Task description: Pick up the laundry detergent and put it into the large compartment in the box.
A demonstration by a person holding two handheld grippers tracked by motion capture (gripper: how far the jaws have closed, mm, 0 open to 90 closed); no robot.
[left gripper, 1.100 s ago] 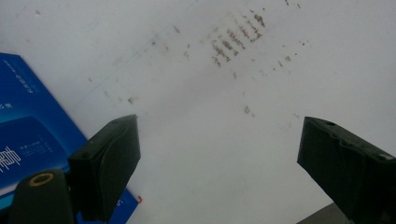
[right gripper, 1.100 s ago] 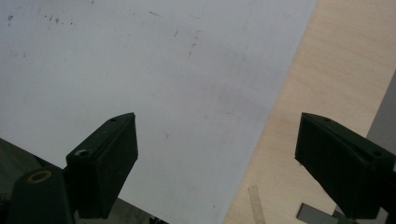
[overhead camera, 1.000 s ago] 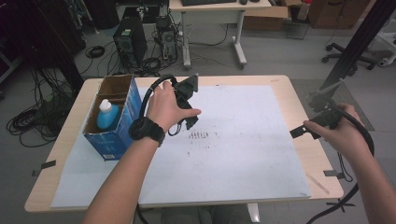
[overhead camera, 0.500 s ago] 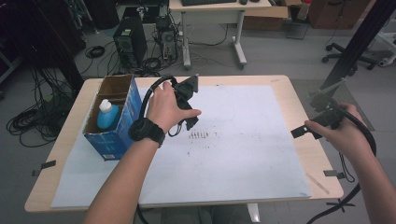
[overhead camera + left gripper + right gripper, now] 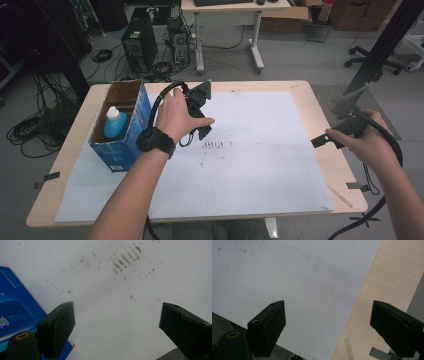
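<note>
Left gripper (image 5: 202,127) is seen over the white sheet (image 5: 260,150), close beside the blue carton (image 5: 122,145) at the table's left end; jaws stand wide apart with nothing between them, as confirmed in the left gripper view, where only bare sheet and a cluster of dark smudges (image 5: 125,261) lie ahead. Right gripper (image 5: 325,141) is held at the table's right edge, well apart from the carton; its jaws are likewise spread wide and empty, pointed at the sheet's border and the bare wooden table (image 5: 387,277). The thing nearest to hand is judged to be the pale blue bottle (image 5: 114,124), stood upright in the near compartment of the open-topped carton, cap uppermost. From the left gripper it lies to the left, across the carton's wall, the carton's blue side (image 5: 17,307) showing at the left margin of that gripper's own view. The bottle's long axis is vertical, so an approach from above is likely called for. The left hand is plainly the nearer.
</note>
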